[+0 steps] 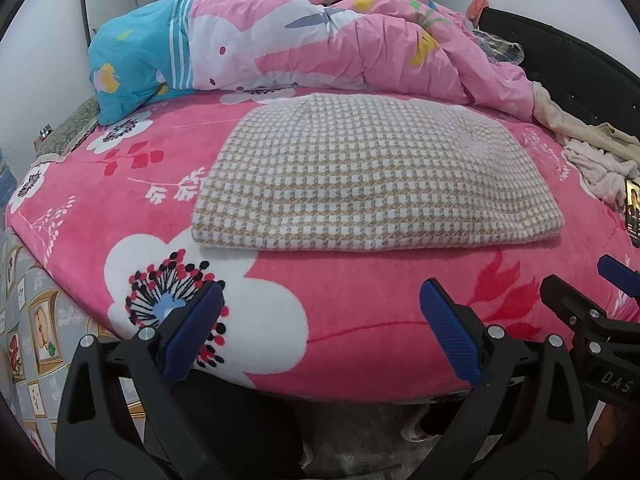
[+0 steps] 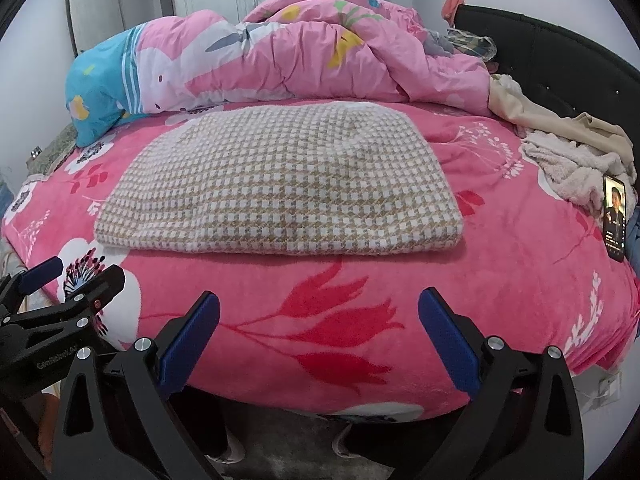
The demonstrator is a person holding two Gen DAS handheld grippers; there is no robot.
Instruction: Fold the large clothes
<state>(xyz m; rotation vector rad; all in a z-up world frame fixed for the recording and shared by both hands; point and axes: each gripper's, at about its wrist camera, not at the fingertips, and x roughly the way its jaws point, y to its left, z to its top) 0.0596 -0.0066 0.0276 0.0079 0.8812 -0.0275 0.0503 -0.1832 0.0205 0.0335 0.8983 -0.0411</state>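
Hovering at the near edge of the bed (image 1: 360, 344), left gripper (image 1: 320, 328) and right gripper (image 2: 319, 332), fingers spread wide, holding nothing. Sitting folded flat mid-bed on the pink floral blanket (image 2: 500, 280): checkered garment (image 1: 372, 176), just short of the bunched pink duvet (image 1: 360, 44).
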